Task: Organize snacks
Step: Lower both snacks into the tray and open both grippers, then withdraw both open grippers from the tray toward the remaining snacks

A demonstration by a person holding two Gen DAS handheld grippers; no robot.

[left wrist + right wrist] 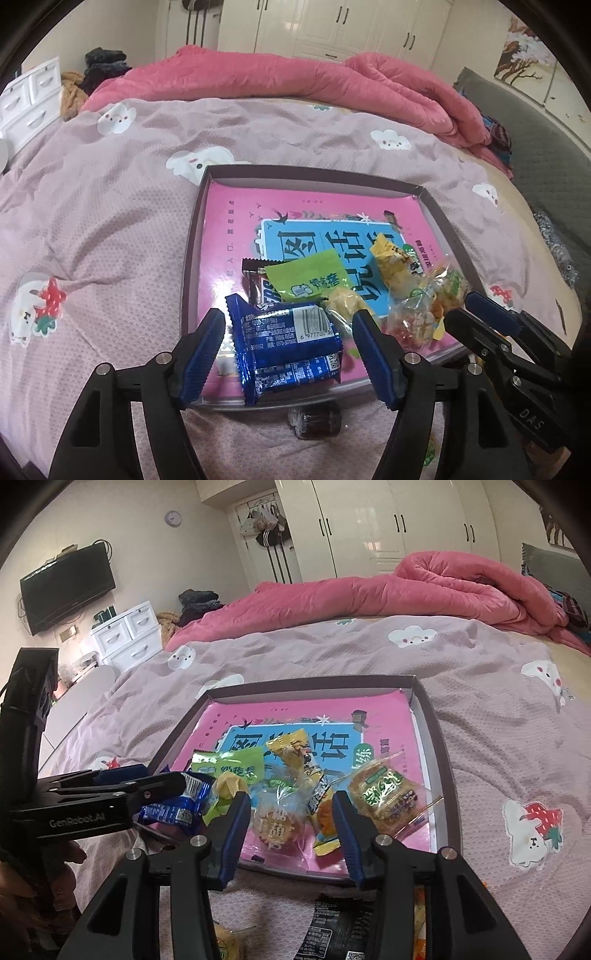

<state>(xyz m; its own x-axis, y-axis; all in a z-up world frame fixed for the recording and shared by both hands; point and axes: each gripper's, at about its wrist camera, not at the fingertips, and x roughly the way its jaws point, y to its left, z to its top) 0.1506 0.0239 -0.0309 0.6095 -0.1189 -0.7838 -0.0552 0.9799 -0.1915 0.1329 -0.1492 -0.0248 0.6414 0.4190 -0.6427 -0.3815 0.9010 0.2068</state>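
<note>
Your left tool (288,345) stands wide around the blue packet (286,345) at the near edge of the tray (192,236) on the bed (110,221), its pads clear of the wrapper. Your right tool (290,829) hangs partly open, empty, over the snacks (384,799) at the tray's near edge.

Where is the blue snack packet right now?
In the left wrist view, the blue packet lies at the tray's near edge, between the open left tongs, just in front of the green packet.
</note>
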